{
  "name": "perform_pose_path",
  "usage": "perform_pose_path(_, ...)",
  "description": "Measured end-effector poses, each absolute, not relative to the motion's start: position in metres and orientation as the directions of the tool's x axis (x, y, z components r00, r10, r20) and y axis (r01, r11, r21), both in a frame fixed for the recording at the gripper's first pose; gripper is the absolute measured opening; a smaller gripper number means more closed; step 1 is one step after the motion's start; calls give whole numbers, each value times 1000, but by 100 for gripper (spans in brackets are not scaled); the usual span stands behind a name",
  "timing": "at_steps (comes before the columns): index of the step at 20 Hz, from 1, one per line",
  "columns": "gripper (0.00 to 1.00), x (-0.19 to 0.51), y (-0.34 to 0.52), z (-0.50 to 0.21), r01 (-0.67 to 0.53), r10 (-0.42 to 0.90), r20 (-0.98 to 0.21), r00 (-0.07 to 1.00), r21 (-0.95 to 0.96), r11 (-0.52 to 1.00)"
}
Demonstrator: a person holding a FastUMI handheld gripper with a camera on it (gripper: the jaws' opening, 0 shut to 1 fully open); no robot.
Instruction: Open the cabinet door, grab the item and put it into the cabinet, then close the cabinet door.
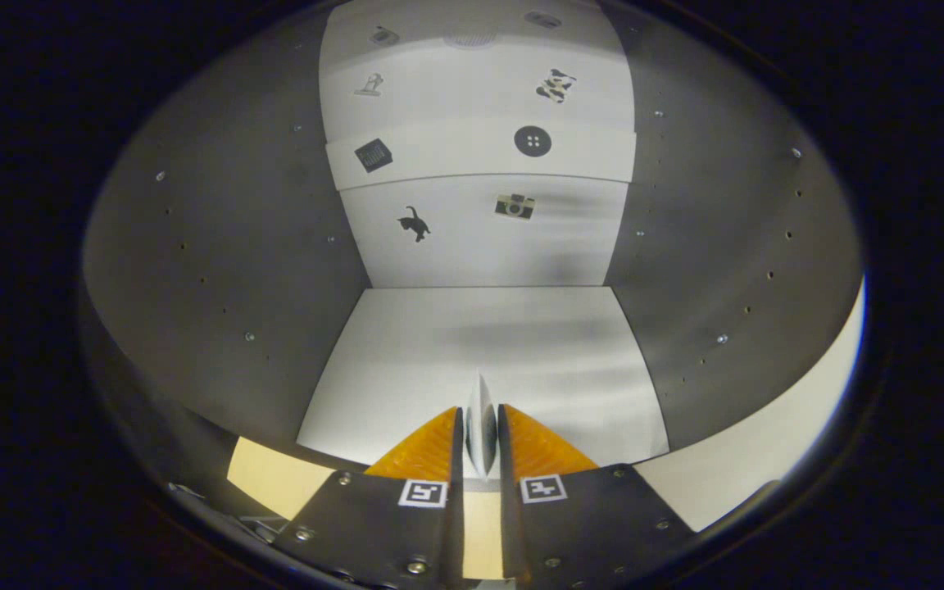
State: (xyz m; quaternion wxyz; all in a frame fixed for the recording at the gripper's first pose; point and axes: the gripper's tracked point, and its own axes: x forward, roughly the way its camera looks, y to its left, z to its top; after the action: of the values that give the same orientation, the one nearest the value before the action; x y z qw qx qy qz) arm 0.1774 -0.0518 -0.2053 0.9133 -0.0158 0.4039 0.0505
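I'm at the placing step: door's already open, and my claw [481, 434] is pointing into the cabinet [193, 270], clenched on a thin flat item [481, 422] that stands on edge between both fingers, its tip poking just ahead of them. The item sits over the front of the pale cabinet floor [480, 352], with the sticker-dotted back wall [480, 229] well beyond. Can't tell if it touches the floor yet. Next I'd say: lower, let go, back out straight, then shut the door.

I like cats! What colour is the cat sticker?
Black. The cat sticker shows in the gripper view, on the cabinet's white back wall.
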Motion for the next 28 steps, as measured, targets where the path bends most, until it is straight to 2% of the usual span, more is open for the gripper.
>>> perform_pose_path(2,22,179,-50,-200,-107,83,-725,684,13,994)
perform_pose_path(11,23,149,-44,-147,-114,120,-601,790,48,992)
perform_pose_path(19,22,83,-55,-80,-88,101,-458,883,50,995)
perform_pose_path(28,22,-27,-93,-13,-18,24,-272,962,25,1000)
